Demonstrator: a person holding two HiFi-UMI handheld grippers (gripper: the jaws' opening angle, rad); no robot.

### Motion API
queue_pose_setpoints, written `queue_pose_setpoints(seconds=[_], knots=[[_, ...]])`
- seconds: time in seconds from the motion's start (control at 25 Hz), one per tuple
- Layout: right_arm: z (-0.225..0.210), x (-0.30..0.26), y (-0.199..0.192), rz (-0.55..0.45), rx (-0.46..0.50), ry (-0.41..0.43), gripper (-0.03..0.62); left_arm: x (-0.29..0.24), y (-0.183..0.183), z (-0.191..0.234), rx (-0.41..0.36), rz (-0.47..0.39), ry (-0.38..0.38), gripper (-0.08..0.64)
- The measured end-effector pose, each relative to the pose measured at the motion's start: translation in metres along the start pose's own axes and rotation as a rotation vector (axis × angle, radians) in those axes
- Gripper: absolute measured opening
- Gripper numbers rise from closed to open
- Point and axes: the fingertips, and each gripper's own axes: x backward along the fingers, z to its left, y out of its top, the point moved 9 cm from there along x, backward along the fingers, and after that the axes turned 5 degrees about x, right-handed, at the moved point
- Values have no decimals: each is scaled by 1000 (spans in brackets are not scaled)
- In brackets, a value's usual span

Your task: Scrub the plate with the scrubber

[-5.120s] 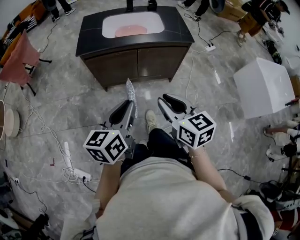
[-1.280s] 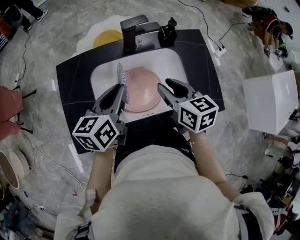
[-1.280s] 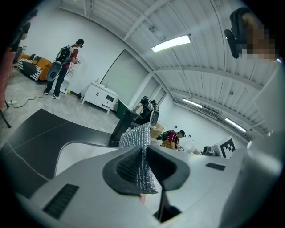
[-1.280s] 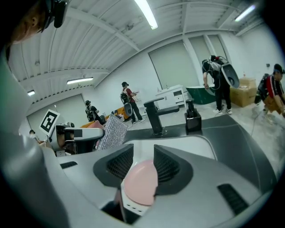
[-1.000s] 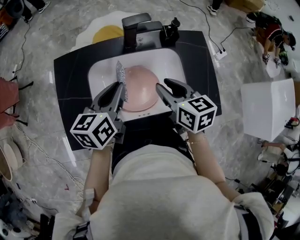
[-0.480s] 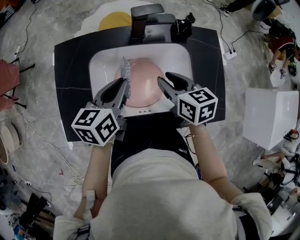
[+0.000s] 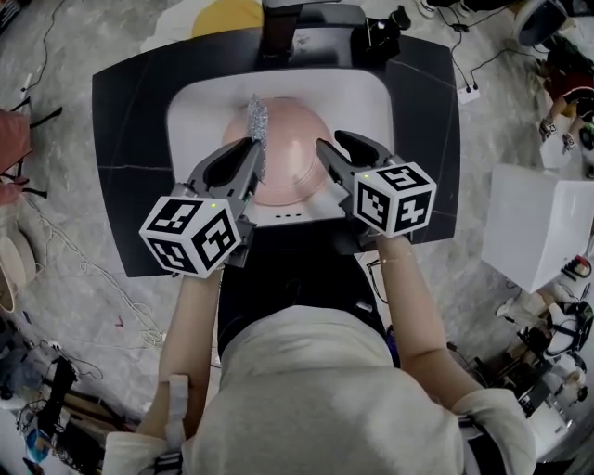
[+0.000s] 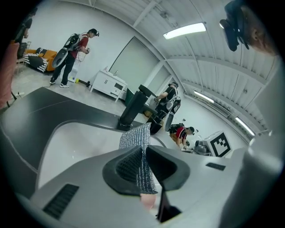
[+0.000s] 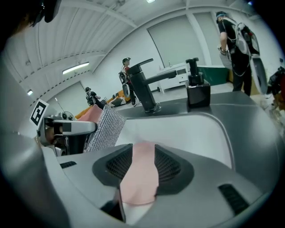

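Observation:
A pink plate (image 7: 292,139) lies in the white sink basin (image 7: 200,111). My left gripper (image 7: 243,153) is shut on a silver mesh scrubber (image 7: 257,125), which stands upright over the plate's left part; whether it touches the plate I cannot tell. In the left gripper view the scrubber (image 8: 136,142) is pinched between the pads. My right gripper (image 7: 336,148) hovers at the plate's right rim. Its jaws have just been opening and stand open. The plate (image 9: 140,173) shows through their gap, with no pad pressing on it.
A black faucet (image 7: 278,19) and a black dispenser (image 7: 380,28) stand at the back of the dark counter (image 7: 130,139). A white box (image 7: 538,223) sits on the floor to the right, and cables run on the left. People stand in the background.
Both grippers have sunk toward the basin, and the sink has come nearer in view. The scrubber has moved over the plate's left part. The right jaws have spread a little.

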Motion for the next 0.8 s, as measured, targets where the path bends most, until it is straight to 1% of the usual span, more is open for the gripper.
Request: queue_pose_setpoints(seconds=[0.2,0.36,0.52,0.72,0.8], knots=[[-14,-12,-7,31,-17,-11,170,-13,-4,9,-33,34,15,63],[-21,-22,-9,79,18,-15,170,-20,-9,21,-53,68,40,63],[-31,-34,-15,130,18,-16,170,-30,-15,29,-77,119,54,63],[-39,-47,-28,213,-2,-40,179,-38,-22,32,-136,179,28,63],[-40,-51,-34,235,-7,-52,179,-41,-25,34,-168,208,29,63]])
